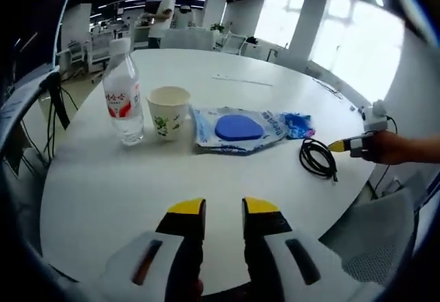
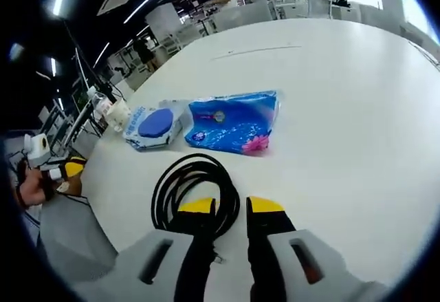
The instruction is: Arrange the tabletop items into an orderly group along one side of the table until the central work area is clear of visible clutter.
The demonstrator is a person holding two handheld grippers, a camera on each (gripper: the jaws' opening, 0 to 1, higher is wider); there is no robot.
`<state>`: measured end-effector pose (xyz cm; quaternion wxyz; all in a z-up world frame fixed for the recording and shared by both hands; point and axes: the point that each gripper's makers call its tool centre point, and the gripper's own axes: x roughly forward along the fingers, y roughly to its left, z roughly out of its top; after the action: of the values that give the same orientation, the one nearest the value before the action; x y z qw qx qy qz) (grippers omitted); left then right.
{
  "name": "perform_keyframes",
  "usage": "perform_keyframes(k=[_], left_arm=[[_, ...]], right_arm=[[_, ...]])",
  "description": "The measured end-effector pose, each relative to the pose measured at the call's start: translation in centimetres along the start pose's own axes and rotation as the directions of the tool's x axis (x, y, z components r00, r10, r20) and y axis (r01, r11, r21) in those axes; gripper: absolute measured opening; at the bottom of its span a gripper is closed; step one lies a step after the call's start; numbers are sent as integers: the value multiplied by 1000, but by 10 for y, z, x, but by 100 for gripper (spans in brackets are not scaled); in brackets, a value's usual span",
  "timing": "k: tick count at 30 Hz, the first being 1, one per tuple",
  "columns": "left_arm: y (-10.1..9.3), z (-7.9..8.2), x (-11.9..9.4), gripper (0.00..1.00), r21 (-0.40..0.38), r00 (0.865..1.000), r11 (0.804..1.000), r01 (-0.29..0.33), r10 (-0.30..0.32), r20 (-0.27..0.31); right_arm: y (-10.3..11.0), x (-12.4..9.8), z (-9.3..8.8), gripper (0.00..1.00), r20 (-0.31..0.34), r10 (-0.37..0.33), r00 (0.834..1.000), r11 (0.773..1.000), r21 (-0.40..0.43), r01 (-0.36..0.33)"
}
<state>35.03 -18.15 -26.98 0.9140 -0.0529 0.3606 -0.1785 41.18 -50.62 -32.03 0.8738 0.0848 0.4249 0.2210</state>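
On the round white table [image 1: 206, 192] a clear water bottle [image 1: 124, 99] with a red label, a paper cup [image 1: 168, 111], a clear packet with a blue disc [image 1: 237, 128] and a blue printed packet [image 1: 297, 124] form a row. A coiled black cable [image 1: 317, 157] lies to their right. My left gripper [image 1: 223, 209] hovers open over bare table in front of the row. My right gripper [image 2: 232, 207] is open at the near edge of the cable [image 2: 196, 188], its left jaw over the coil. The blue packet [image 2: 234, 122] and the disc packet [image 2: 155, 124] lie beyond it.
A hand holds the right gripper [image 1: 354, 144] at the table's right edge. The left gripper [image 2: 65, 171] appears at the left of the right gripper view. A grey chair back [image 1: 385, 240] stands by the table. Desks and a person [image 1: 163, 13] are far behind.
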Motion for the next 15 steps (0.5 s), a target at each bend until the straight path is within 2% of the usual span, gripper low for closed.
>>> perform_keyframes(k=[5,8,15], left_arm=[[-1,0,-2,20,0,1000,1000,2,-2,5],[1,0,-3,20,-4,1000,1000,0,0,8],[4,2,-6,19,-21,1000,1000,-9,9,17]], right_arm=[[2,3,-2,14,-12,5,1000,1000,-5,-5],[2,6,-9,9,-45,1,999,999,-32,-2],[4,7,-7,7,-35,-1,999,1000,-16,0]])
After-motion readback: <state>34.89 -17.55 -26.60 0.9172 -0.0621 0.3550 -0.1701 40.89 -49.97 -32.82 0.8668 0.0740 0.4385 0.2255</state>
